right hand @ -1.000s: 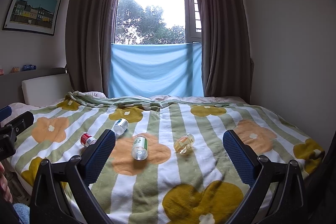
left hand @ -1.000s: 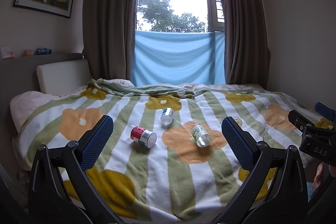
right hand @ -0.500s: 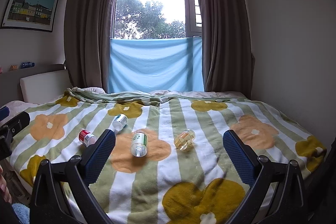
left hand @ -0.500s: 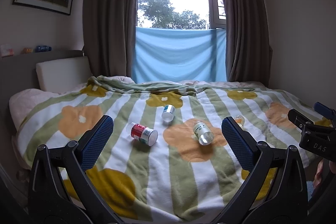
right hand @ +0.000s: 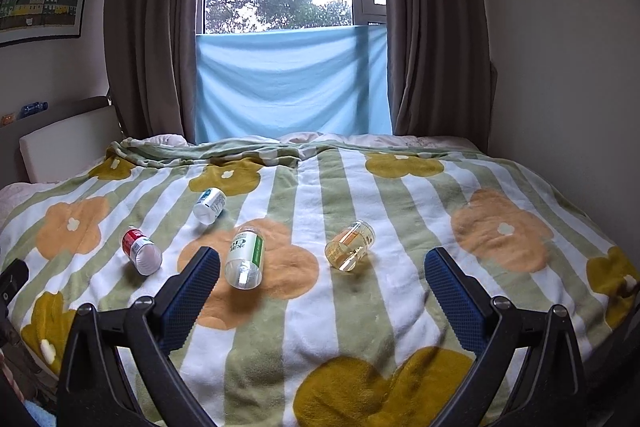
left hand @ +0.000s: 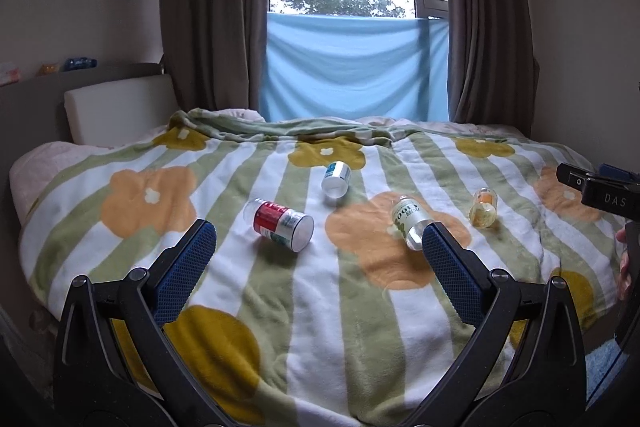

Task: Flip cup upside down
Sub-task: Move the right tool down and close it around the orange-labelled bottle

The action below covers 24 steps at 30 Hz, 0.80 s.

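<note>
Fleecy green-and-white striped blanket with orange and mustard flowers (right hand: 304, 311) covers the bed, and on it we see four small clear plastic cups, all lying on their sides and well apart from one another: a red-labelled clear cup (left hand: 283, 223), a blue-labelled clear cup (left hand: 337, 178), a green-labelled clear cup (right hand: 245, 255) and a yellow-tinted clear cup (right hand: 350, 245). Our left gripper (left hand: 316, 267) and right gripper (right hand: 320, 285) both hover above the near part of the blanket with jaws spread wide and nothing between the blue pads, touching no cup. We judge that the step in hand is the approach, with no cup yet chosen or grasped. The red-labelled cup lies nearest the line of the left gripper, and the yellow-tinted cup nearest that of the right. To do this well, we would come down with the pads on either side of the cup's wall, across its round body rather than along its length, and close gently, since thin plastic may buckle or squirt out. The soft blanket gives under weight, so after turning the cup mouth-down we would press it lightly flat and release slowly, lest it topple.
</note>
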### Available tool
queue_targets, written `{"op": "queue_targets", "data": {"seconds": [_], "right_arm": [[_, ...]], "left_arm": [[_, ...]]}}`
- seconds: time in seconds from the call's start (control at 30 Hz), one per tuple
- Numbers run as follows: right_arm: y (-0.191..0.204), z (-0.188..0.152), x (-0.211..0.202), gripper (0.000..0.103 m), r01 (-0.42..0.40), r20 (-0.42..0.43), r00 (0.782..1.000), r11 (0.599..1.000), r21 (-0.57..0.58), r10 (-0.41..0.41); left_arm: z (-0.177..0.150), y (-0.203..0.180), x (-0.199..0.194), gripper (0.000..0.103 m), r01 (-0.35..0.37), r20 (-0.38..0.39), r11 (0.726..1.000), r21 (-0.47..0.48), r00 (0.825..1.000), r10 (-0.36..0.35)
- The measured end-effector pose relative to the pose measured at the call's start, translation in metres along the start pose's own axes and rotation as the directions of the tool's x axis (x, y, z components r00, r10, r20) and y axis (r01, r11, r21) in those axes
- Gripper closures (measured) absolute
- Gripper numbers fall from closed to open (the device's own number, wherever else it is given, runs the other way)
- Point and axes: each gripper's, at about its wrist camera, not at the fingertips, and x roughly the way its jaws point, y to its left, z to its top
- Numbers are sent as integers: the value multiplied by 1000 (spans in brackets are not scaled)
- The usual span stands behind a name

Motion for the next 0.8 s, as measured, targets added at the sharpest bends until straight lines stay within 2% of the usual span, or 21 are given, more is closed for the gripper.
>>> {"op": "queue_targets", "data": {"seconds": [0.13, 0.27, 0.4, 0.53, 0.63, 0.77, 0.8], "right_arm": [[-18, 9, 75, 1, -70, -126, 989, 996, 62, 78], [-34, 18, 154, 1, -66, -270, 959, 995, 79, 85], [-56, 21, 233, 1, -54, -428, 894, 981, 184, 129], [-75, 19, 296, 1, 39, -569, 819, 982, 185, 75], [-88, 17, 328, 1, 86, -640, 763, 968, 237, 89], [-102, 13, 349, 2, 141, -689, 712, 933, 331, 137], [-103, 12, 351, 6, 154, -702, 699, 930, 335, 137]], "left_arm": [[-19, 5, 27, 0, 7, -56, 1000, -23, 998, -8], [-36, 8, 43, 0, -30, -86, 999, -24, 996, 28], [-47, 12, 56, 0, -29, -126, 999, -35, 992, 25], [-52, 15, 63, 0, -32, -143, 999, -36, 989, 27], [-53, 15, 66, 0, -33, -149, 999, -31, 988, 28], [-54, 14, 67, 0, -28, -158, 999, -30, 987, 23], [-55, 14, 67, 0, -28, -159, 999, -29, 987, 23]]}}
